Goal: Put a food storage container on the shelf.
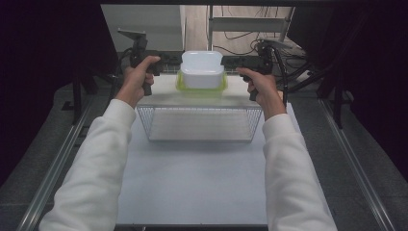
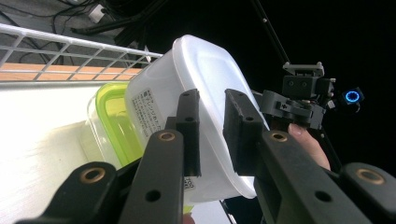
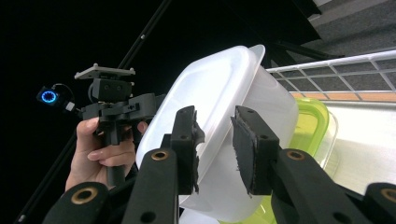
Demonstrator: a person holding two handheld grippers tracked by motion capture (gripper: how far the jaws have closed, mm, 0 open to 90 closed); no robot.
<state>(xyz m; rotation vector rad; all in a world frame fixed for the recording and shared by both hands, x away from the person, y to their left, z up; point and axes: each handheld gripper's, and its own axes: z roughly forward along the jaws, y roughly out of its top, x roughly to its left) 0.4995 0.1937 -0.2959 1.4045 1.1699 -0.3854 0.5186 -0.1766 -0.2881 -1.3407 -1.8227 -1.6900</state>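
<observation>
A white plastic tub (image 1: pixel 202 67) rests on a clear box with a yellow-green lid (image 1: pixel 202 90), both on top of a wire shelf rack (image 1: pixel 199 122). My left gripper (image 1: pixel 177 60) meets the tub's left side and my right gripper (image 1: pixel 228 61) its right side. In the left gripper view the narrow-set jaws of the left gripper (image 2: pixel 211 100) close on the tub (image 2: pixel 210 70), with the green-lidded box (image 2: pixel 114 121) behind. In the right gripper view the right gripper (image 3: pixel 215 116) pinches the tub's rim (image 3: pixel 224 84) above the green lid (image 3: pixel 308 126).
The rack stands at the far end of a white table (image 1: pixel 192 183), with its wire rim (image 2: pixel 70 51) behind the boxes. Cables and a metal frame (image 1: pixel 250 24) lie beyond it. Dark curtains flank both sides.
</observation>
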